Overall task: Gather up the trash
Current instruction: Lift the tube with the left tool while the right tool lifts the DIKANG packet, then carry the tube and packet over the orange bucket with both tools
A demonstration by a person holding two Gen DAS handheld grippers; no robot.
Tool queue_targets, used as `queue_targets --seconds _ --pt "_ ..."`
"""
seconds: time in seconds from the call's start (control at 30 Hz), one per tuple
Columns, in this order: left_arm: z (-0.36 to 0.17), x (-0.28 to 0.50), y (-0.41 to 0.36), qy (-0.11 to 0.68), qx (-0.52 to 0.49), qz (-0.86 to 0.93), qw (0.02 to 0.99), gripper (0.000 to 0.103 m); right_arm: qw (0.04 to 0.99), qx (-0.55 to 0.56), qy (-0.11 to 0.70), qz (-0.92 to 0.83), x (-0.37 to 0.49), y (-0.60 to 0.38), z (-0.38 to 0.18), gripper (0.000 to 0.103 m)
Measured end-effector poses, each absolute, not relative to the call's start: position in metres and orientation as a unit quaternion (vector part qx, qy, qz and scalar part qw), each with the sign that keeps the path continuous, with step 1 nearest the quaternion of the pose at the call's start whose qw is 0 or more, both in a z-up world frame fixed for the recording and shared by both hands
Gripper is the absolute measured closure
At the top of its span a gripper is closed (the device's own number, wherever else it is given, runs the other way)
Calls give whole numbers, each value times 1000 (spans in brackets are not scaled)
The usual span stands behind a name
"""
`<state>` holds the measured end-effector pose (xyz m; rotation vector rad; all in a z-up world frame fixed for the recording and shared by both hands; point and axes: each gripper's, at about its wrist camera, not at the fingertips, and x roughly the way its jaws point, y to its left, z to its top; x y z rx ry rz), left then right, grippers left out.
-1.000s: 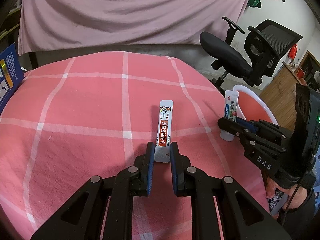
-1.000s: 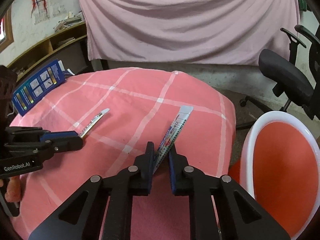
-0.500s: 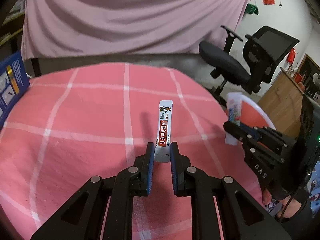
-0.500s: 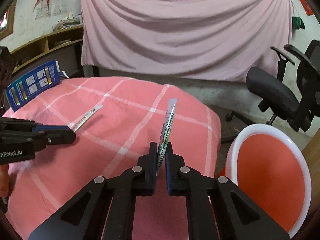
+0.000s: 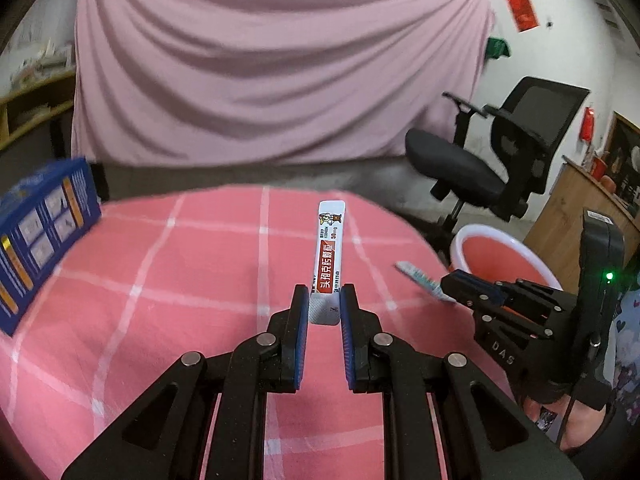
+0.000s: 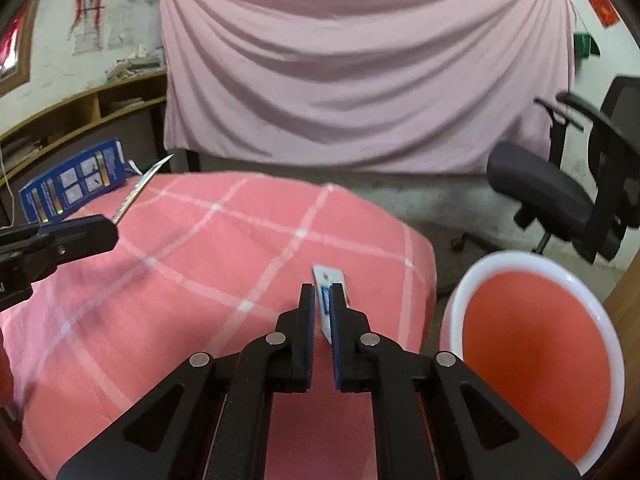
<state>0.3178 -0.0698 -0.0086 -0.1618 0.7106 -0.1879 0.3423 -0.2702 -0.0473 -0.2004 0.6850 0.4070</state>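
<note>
Left tool (image 5: 324, 304) pinches a red-and-white sachet (image 5: 329, 252) at frame centre, above the pink checked worktop (image 5: 160, 300). Right tool (image 6: 321, 304) pinches a blue-and-white sachet (image 6: 328, 280) – the red basin (image 6: 536, 344) sits lower right.

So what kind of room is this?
Probably a home workroom or makeshift office: a black office chair, wooden shelves along the wall, and a pink sheet hung up behind a table with a pink checked cloth.

Pink white-checked tablecloth (image 5: 160, 300); red, white-rimmed bin (image 6: 536, 344).
</note>
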Motion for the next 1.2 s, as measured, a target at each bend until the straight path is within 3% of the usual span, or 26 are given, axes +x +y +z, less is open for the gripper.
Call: queue_targets --seconds 0.1,0.37,0.43,0.6,1.2 --pt "-17 330 -64 379 -103 -86 916 91 912 -78 350 199 350 -274 -52 76" --pt "-20 344 -51 409 -140 -96 897 91 899 -75 382 200 363 -272 -60 76" --pt "-18 344 -50 407 -138 -98 898 91 896 -64 388 206 365 -275 -61 83" --pt "-11 337 -49 393 -126 -97 906 91 901 -62 376 208 359 -277 -58 84" --pt "71 282 -130 183 -33 -113 976 90 985 -6 35 171 257 -353 45 84"
